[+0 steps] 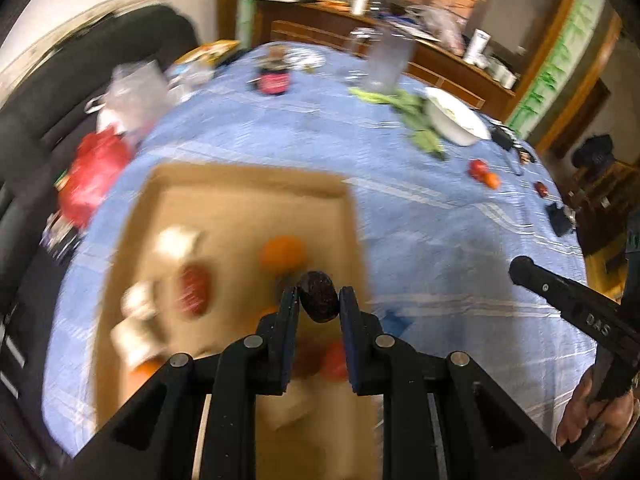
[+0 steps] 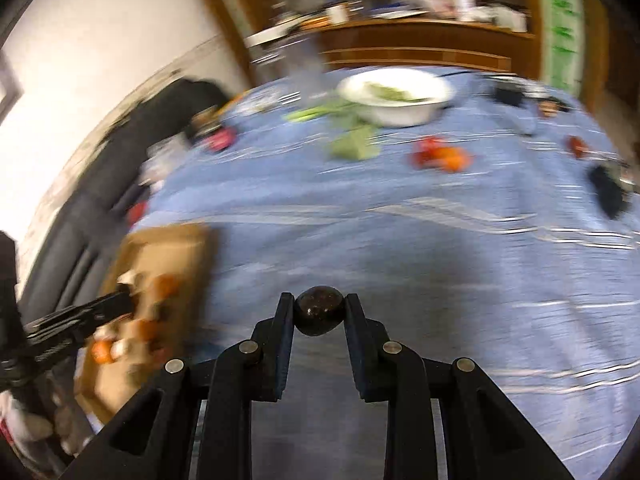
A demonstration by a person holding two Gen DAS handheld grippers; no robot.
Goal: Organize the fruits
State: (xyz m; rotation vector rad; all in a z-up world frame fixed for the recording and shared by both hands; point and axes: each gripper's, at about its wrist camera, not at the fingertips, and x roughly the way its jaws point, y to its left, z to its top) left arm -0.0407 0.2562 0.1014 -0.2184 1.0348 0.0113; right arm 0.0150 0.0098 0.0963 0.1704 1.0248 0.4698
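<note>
My left gripper point(image 1: 319, 299) is shut on a small dark fruit point(image 1: 319, 296) and hangs above the right side of a shallow cardboard box point(image 1: 240, 184). The box holds an orange point(image 1: 282, 254), a red fruit point(image 1: 194, 290) and several blurred white-wrapped pieces. My right gripper point(image 2: 319, 308) is shut on another dark round fruit point(image 2: 319, 310) over the blue cloth point(image 2: 440, 240), to the right of the cardboard box point(image 2: 168, 248). It shows as a black arm point(image 1: 560, 292) at the right of the left wrist view. A red and an orange fruit point(image 2: 440, 156) lie loose further back.
A white bowl point(image 2: 394, 98) with green leaves point(image 2: 352, 140) beside it stands at the far side. A red bag point(image 1: 94, 178) and clear plastic lie at the left edge by a black sofa point(image 1: 60, 92). Dark small items point(image 2: 608, 192) sit at the right. A cluttered wooden sideboard point(image 2: 420, 40) stands behind.
</note>
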